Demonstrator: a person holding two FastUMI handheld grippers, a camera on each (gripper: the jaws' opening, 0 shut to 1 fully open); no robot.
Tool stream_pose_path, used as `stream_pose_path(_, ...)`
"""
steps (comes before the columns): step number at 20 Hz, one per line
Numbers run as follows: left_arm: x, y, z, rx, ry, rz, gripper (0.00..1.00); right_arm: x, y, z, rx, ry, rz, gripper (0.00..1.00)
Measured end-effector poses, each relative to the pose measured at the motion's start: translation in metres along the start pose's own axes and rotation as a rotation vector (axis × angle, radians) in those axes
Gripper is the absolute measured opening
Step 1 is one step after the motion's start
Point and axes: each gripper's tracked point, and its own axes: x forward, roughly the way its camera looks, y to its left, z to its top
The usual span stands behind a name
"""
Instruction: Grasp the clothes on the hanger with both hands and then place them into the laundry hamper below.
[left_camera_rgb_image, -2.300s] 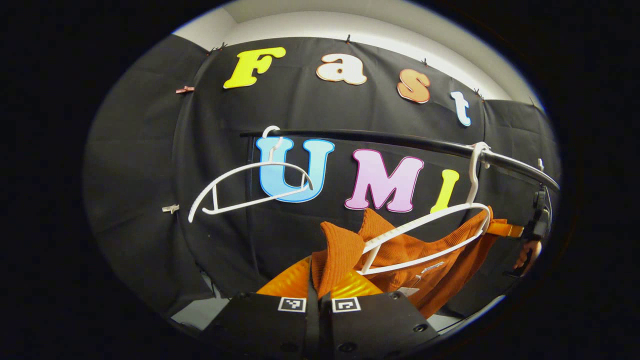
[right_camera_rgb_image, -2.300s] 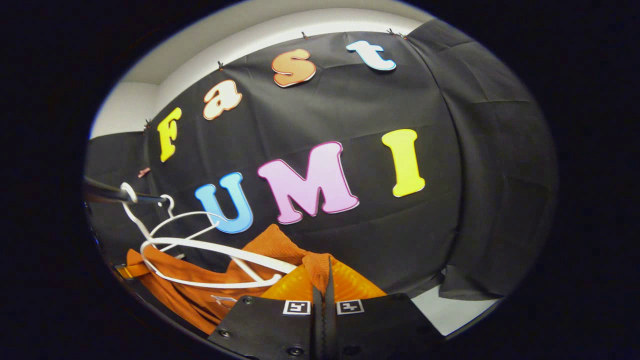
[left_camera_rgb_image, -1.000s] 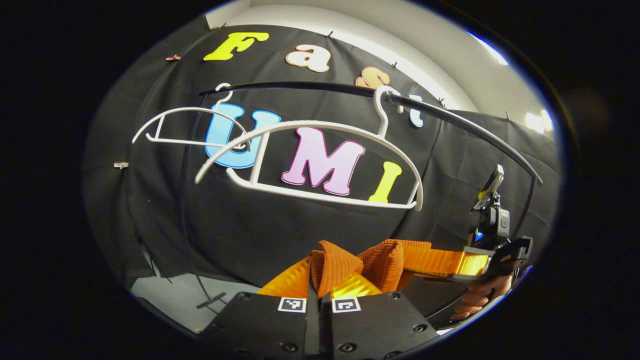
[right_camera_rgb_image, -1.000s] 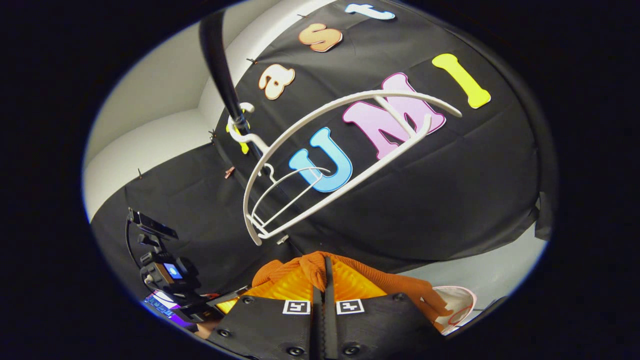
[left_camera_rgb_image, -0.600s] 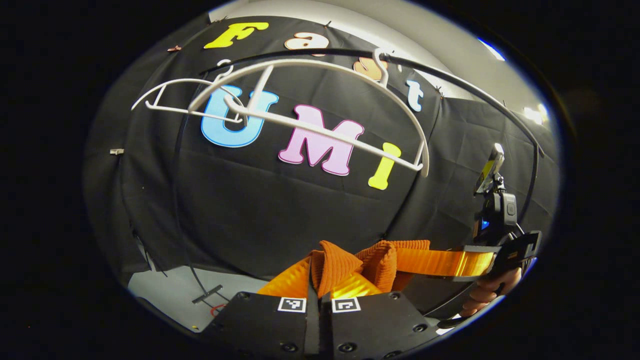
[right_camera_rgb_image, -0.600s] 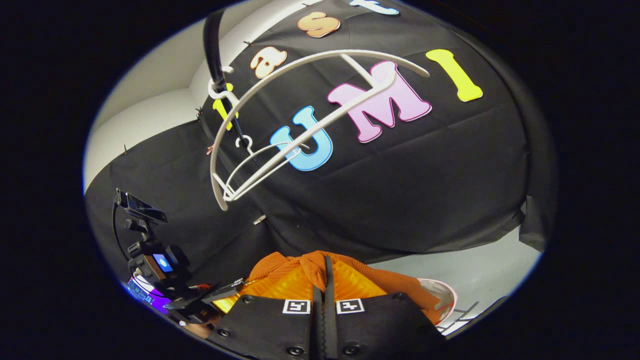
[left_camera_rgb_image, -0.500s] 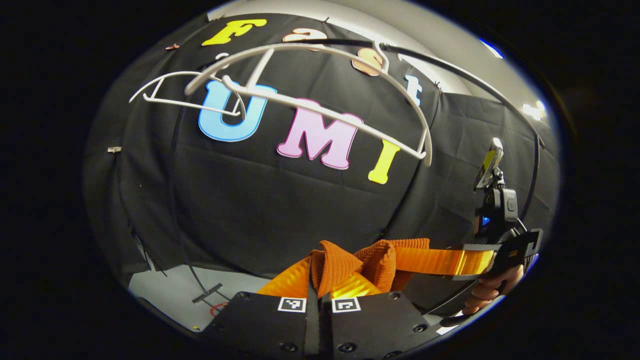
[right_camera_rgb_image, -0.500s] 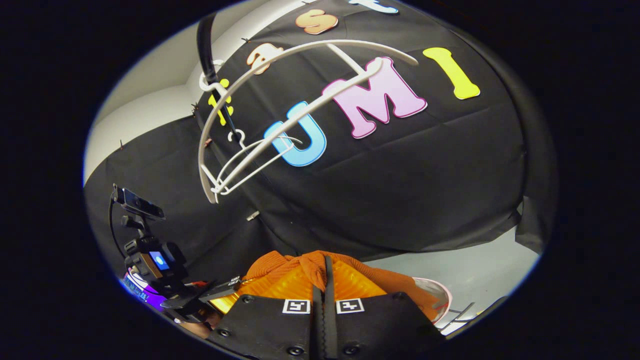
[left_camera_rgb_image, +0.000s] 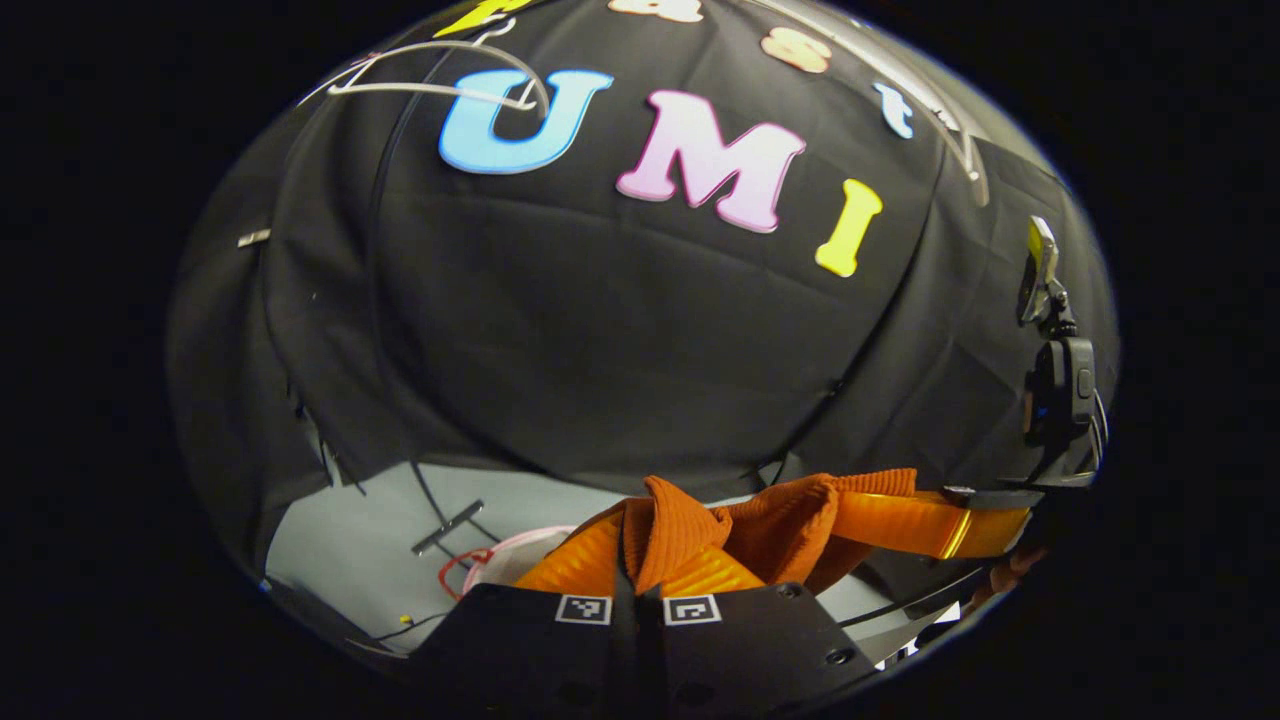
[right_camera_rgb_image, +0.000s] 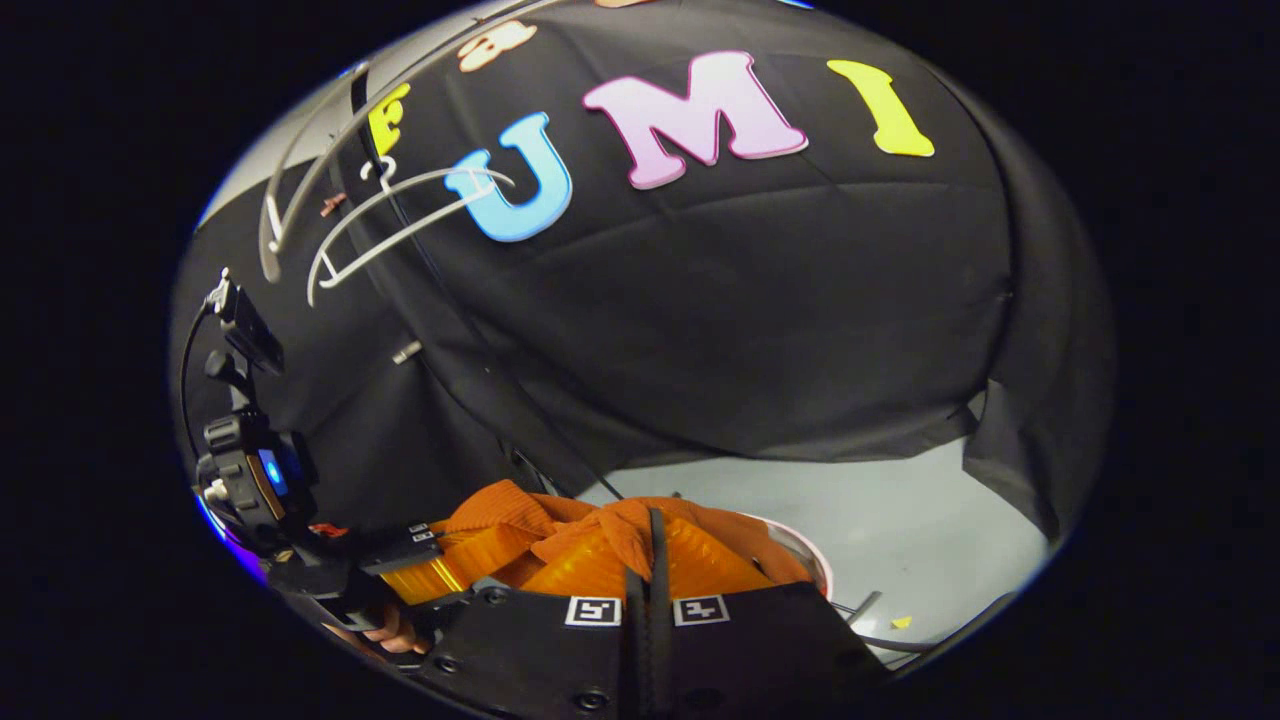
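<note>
Left gripper view: orange ribbed knit garment (left_camera_rgb_image: 780, 520), rust-toned, fine vertical ribbing, bunched into thick folds; one fold stands up between the fingers of the left tool (left_camera_rgb_image: 638, 590), whose two fingers are drawn together and clamped on the cloth. The garment stretches rightward as a band to the right tool (left_camera_rgb_image: 985, 520), seen farther off at the right edge, with a hand (left_camera_rgb_image: 1010, 572) partly visible below it; that end of the cloth is taken up at its fingers. Below the garment, at lower left, a curved pale pink rim of the laundry hamper (left_camera_rgb_image: 510, 550) on the grey floor (left_camera_rgb_image: 350, 540); its contents cannot be made out here. Two white hangers at the top: one bare near the upper left (left_camera_rgb_image: 440, 75), another blurred at the upper right (left_camera_rgb_image: 960, 140). Right gripper view: the same orange garment (right_camera_rgb_image: 560, 530), gathered in soft wrinkled folds, pinched between the closed fingers of the right tool (right_camera_rgb_image: 647, 565), both fingers pressing on it. The cloth runs leftward to the left tool (right_camera_rgb_image: 420, 560), held by a hand (right_camera_rgb_image: 385, 630) at the lower left. Pink-rimmed hamper (right_camera_rgb_image: 815, 555) shows just behind and right of the garment, on the floor (right_camera_rgb_image: 900, 530); the garment hangs above it, interior hidden. White hangers (right_camera_rgb_image: 390, 215) bare on the black rail (right_camera_rgb_image: 365, 130) at upper left.
</note>
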Motion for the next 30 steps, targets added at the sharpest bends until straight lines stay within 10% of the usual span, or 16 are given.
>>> stream_pose_path(14,0.053,0.048,-0.146,0.087,0.405,0.135,0.05,0.055,-0.07,-0.132,-0.036,0.331,-0.178,0.08)
stream_pose_path(15,0.051,0.045,-0.148,0.077,0.421,0.121,0.09,0.052,-0.071,-0.133,-0.032,0.331,-0.189,0.13)
stream_pose_path(16,0.053,0.043,-0.152,0.073,0.425,0.116,0.14,0.051,-0.076,-0.131,-0.04,0.332,-0.207,0.42)
stream_pose_path(18,0.055,0.049,-0.157,0.084,0.436,0.133,0.56,0.056,-0.085,-0.131,-0.062,0.329,-0.25,1.0)
stream_pose_path(20,0.055,0.048,-0.154,0.099,0.439,0.148,0.98,0.053,-0.089,-0.14,-0.066,0.354,-0.275,0.97)
stream_pose_path(30,0.01,0.032,-0.112,0.082,0.314,0.105,0.96,0.012,-0.055,-0.119,-0.078,0.253,-0.288,0.99)
